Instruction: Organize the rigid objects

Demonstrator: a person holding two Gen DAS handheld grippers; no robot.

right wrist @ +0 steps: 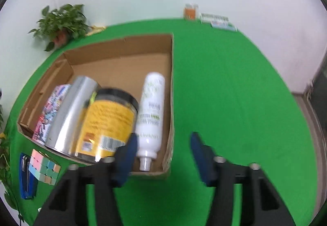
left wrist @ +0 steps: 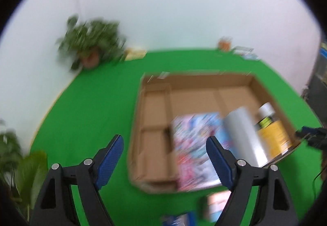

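Spread wide and pinching nothing: left tool above the near-left part of the cardboard box, right tool over the box's near-right corner and the green tabletop. Already lying in the box, 4 items side by side: a flat carton with busy colour print, a silver cylinder, a jar with yellow label and black lid, a white spray bottle with its nozzle toward the near wall. Left outside, just beside the box's near-left corner: a pastel puzzle cube and, touching or nearly touching it, a blue stapler. Probably light and stiff, that cube, with flat matt faces that suit parallel pads; best pinched across 2 opposite faces at mid-height, squarely, to keep the layers from twisting. Likely heavier and denser, the stapler, long and narrow with smooth plastic sides; best gripped across its width near the middle, to stop it tipping or springing open. Smooth, round and prone to rolling, the cylinder, jar and bottle, so place new pieces gently into the bare corrugated floor at the far and left side. Too blurred in the left wrist view to judge finer texture.
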